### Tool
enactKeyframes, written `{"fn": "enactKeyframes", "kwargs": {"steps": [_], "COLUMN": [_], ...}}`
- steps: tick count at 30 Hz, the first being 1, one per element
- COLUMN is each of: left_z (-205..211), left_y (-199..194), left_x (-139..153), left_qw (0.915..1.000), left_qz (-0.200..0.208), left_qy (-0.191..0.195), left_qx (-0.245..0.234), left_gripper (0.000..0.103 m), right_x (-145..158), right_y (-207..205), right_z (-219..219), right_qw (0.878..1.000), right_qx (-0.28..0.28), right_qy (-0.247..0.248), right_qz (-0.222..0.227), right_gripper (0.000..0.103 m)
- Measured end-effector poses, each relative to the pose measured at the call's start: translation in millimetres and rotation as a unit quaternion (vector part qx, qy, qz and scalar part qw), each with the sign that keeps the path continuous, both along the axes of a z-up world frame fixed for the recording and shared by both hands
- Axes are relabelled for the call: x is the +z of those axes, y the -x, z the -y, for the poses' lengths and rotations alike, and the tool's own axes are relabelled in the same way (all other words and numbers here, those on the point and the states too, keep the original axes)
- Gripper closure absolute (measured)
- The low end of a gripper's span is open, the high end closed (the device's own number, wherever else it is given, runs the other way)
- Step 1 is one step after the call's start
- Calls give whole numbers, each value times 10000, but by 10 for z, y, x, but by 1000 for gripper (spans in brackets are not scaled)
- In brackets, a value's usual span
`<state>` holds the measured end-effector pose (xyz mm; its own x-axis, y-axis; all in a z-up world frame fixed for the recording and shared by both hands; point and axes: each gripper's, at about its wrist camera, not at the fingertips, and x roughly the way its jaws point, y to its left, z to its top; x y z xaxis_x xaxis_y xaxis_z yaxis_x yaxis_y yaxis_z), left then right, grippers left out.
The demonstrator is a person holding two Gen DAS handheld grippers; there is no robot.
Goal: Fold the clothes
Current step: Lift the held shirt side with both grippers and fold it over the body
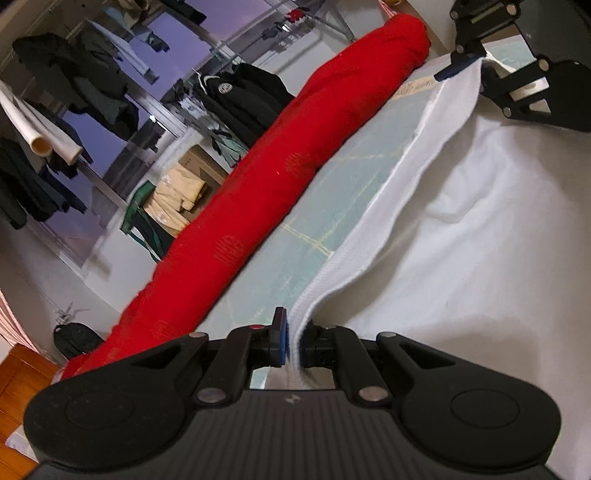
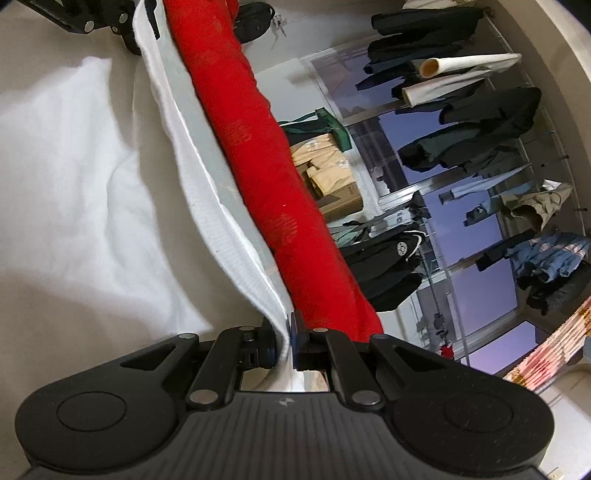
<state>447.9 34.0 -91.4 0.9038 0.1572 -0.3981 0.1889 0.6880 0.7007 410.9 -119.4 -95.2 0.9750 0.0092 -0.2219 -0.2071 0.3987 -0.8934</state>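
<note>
A white garment [image 1: 480, 229] lies spread over the work surface, its ribbed hem stretched in a line between the two grippers. My left gripper [image 1: 294, 343] is shut on one end of that hem. In the left wrist view my right gripper [image 1: 469, 61] shows at the top right, pinching the far end of the hem. From the right wrist, my right gripper [image 2: 286, 341] is shut on the hem of the white garment [image 2: 74, 177], and my left gripper [image 2: 138, 33] appears at the top left, holding the other end.
A long red fabric roll [image 1: 280, 173] lies along the far edge of the pale green mat [image 1: 332, 192], close beside the hem. Behind it stand a cardboard box [image 2: 332, 184] with tan paper bags, hanging dark clothes [image 2: 469, 144] and windows.
</note>
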Motion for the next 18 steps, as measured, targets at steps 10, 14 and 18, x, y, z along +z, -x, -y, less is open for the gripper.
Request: {"fn": "enactKeyframes", "kwargs": {"steps": [10,14,18], "left_z": [-60,-134,-242], "left_y": [115,336,212], "left_x": [-58,87,224], "left_qw": [9990,9988,9980], "left_qz": [-362,-299,-272], "left_qy": [272,364,579], "left_qx": [-31,-145,-4], "left_gripper": [82,62,62], "right_x": [-91,66,192], "right_y": [14,168,86], "right_z": [137,324,463], "right_qw": [9982,9964,9923], "right_qx": [-95,-28,-66], "right_qy": [-411,-634,-935], "right_qz": [-424,-568,-806], "right_gripper": [67,50,48]}}
